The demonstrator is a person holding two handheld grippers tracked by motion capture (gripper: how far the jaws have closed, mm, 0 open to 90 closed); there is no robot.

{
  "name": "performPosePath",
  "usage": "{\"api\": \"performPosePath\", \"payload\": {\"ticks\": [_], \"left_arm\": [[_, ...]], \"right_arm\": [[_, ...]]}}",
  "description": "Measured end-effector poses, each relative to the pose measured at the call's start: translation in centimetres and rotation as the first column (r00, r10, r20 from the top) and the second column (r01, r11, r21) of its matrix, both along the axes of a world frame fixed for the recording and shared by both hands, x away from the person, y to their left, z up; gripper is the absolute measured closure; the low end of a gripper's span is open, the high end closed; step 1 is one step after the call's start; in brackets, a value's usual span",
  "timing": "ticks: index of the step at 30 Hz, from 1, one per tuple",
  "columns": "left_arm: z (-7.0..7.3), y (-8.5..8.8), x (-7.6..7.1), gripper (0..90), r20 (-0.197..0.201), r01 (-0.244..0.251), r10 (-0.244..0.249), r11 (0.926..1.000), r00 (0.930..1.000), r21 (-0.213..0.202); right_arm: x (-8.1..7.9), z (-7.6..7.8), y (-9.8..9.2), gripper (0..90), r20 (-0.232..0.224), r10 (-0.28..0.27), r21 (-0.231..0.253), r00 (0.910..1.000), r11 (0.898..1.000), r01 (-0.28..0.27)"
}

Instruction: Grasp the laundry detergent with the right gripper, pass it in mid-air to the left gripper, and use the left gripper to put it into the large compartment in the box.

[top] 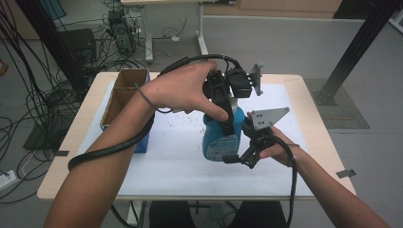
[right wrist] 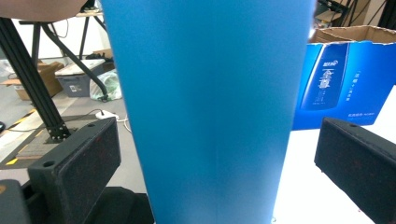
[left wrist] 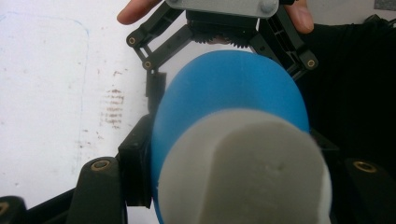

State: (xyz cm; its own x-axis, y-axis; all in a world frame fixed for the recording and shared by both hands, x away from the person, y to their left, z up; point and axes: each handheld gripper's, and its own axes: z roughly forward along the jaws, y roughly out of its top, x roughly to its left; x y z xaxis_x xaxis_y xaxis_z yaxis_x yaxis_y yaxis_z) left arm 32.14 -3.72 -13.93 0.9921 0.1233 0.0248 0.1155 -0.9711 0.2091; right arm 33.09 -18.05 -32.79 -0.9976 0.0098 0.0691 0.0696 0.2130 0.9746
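Upright blue bottle, cardboard box beside

Even, soft light; nearby bottle cap blurred (slightly).

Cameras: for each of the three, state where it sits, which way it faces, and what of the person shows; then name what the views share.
High view: above the person's side, looking forward and down on the table; both forearms, the left gripper and right gripper show.
Left gripper view: rides the left gripper, looking down along the blue bottle and its white cap; fingertips and the other gripper appear beyond.
Right gripper view: rides the right gripper, looking level at the bottle, its pads standing apart from it; blue carton behind.
Shared: the blue bottle.
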Motion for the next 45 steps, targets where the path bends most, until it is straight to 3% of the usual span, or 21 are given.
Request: {"api": "performPosePath", "payload": {"ticks": [10,19,25,30,34,36,38,42,44,45], "left_arm": [[-0.1,0.2,0.3,37.2,-0.008,-0.009,0.009,1.0000,0.9999,0.003],[-0.1,0.5,0.5,37.1,-0.006,-0.019,0.019,0.9998,0.9998,0.011],[-0.2,0.7,0.6,37.1,-0.006,-0.016,0.016,0.9997,0.9999,0.018],[-0.2,0.7,0.7,37.1,-0.005,-0.019,0.019,0.9996,0.9998,0.023],[-0.3,0.9,0.8,37.1,-0.003,-0.028,0.028,0.9993,0.9996,0.027],[-0.4,1.0,0.8,37.2,0.000,-0.033,0.033,0.9991,0.9995,0.025],[-0.4,1.0,0.9,37.2,-0.003,-0.036,0.036,0.9989,0.9993,0.028],[-0.5,1.1,1.1,37.2,-0.005,-0.042,0.042,0.9985,0.9991,0.035],[-0.6,1.1,1.1,37.1,-0.004,-0.050,0.050,0.9981,0.9987,0.036],[-0.7,1.1,1.2,37.2,-0.003,-0.053,0.054,0.9978,0.9986,0.039]], "right_arm": [[0.1,0.5,-0.3,0.3,0.009,0.000,-0.031,1.0000,1.000,0.001],[0.5,0.7,-1.3,1.8,-0.034,-0.008,-0.128,0.9994,0.992,0.003],[0.8,0.9,-2.1,2.8,-0.036,-0.029,-0.258,0.9989,0.966,0.019],[1.1,0.8,-2.9,3.0,-0.051,-0.064,-0.352,0.9966,0.935,0.042],[1.4,0.9,-3.4,4.0,-0.054,-0.081,-0.444,0.9952,0.895,0.049],[1.6,0.9,-3.7,4.2,-0.056,-0.094,-0.503,0.9939,0.863,0.054],[1.7,0.9,-3.9,4.6,-0.060,-0.112,-0.568,0.9919,0.821,0.059],[2.2,0.8,-4.4,5.1,-0.064,-0.154,-0.689,0.9860,0.722,0.068],[2.4,0.7,-4.7,5.9,-0.097,-0.179,-0.717,0.9791,0.694,0.056],[2.5,0.6,-4.8,5.7,-0.105,-0.192,-0.736,0.9758,0.675,0.053]]}}
